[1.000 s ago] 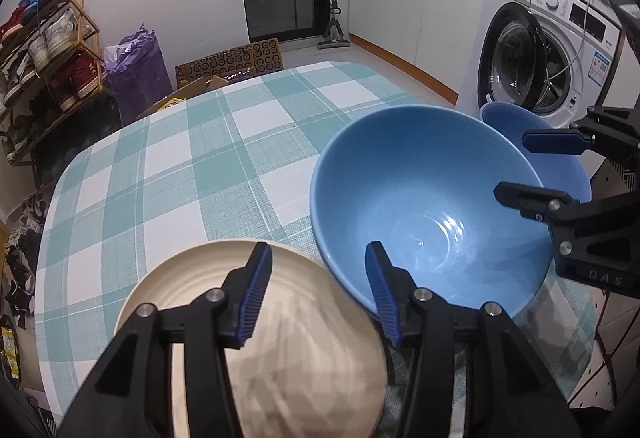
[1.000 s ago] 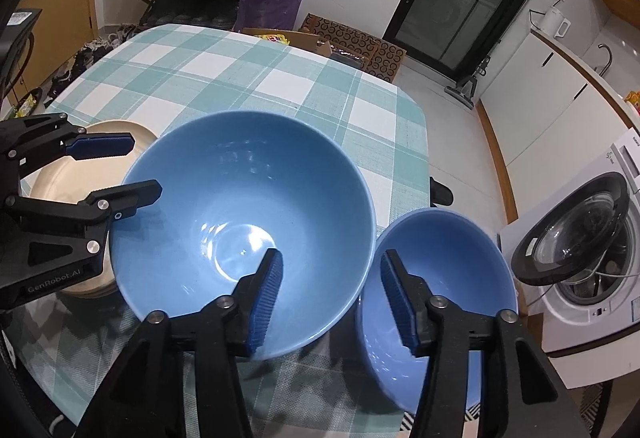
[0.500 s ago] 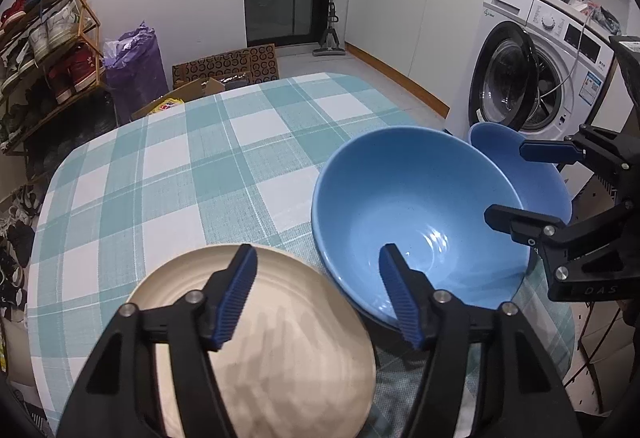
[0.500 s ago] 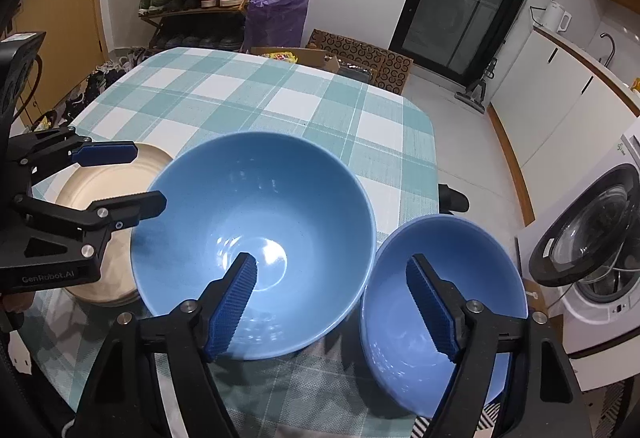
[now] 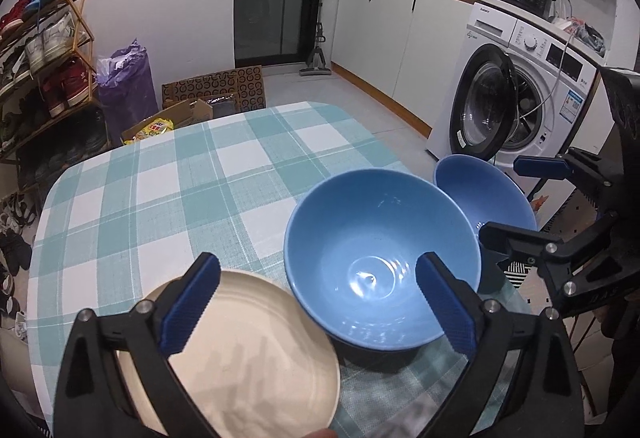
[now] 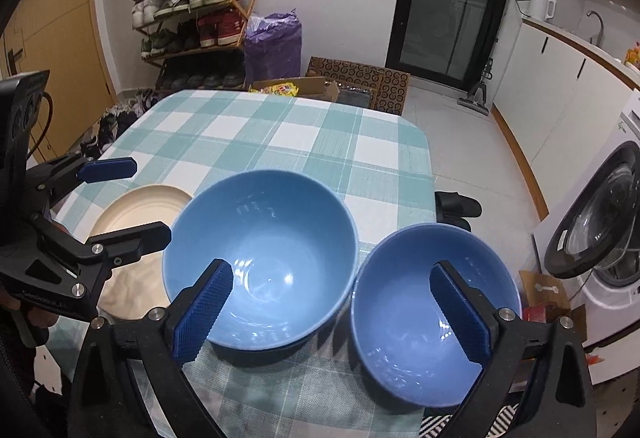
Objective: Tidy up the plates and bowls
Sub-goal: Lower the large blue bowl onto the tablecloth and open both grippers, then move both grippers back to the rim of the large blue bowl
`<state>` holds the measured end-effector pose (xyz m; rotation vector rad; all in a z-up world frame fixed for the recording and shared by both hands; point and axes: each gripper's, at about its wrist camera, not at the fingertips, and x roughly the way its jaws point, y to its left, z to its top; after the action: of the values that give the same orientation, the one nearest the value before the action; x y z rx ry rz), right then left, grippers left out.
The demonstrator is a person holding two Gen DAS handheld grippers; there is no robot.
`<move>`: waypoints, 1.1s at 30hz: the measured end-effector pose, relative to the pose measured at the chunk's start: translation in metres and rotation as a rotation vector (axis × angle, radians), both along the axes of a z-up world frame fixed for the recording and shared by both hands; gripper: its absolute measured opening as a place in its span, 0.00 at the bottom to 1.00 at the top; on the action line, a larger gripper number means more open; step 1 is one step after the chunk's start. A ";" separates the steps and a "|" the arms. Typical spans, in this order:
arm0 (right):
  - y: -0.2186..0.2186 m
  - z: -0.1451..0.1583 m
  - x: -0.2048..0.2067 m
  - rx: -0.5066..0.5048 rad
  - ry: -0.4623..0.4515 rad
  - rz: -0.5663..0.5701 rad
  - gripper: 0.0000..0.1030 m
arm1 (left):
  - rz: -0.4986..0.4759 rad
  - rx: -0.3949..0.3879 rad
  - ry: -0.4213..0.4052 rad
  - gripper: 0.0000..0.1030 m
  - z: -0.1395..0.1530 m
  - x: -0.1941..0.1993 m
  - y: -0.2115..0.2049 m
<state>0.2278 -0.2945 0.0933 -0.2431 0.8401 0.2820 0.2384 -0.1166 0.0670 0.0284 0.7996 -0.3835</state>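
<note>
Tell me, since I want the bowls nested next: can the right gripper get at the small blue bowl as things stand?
Probably yes. The right gripper is open and empty, its jaws having just been opening, and the small blue bowl sits right below it at the table's near corner. Nothing covers it; the large blue bowl stands beside it.

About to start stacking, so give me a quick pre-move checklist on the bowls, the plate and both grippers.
1. Left gripper empty, jaws just opened wide: ok.
2. Right gripper empty, jaws just opened wide: ok.
3. Big bowl upright and empty on the table: ok.
4. Small bowl upright and empty: ok.
5. Small bowl well clear of the table edge: not ok, it sits at the near right corner.
6. Plate flat, nothing on it: ok.
</note>
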 end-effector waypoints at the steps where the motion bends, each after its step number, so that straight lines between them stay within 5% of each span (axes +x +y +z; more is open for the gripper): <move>1: -0.004 0.003 -0.002 0.004 -0.008 -0.011 0.98 | -0.002 0.000 -0.002 0.96 0.002 0.000 -0.001; 18: -0.099 0.036 -0.033 0.073 -0.049 -0.218 0.98 | -0.102 0.036 -0.023 0.96 0.026 0.014 -0.055; 33: -0.159 0.018 -0.044 0.097 -0.016 -0.383 0.98 | -0.203 0.100 0.009 0.96 0.017 0.048 -0.111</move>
<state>0.1837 -0.4538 0.1110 0.0087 0.8363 -0.0380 0.2865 -0.2274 0.0839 0.2028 0.8275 -0.5354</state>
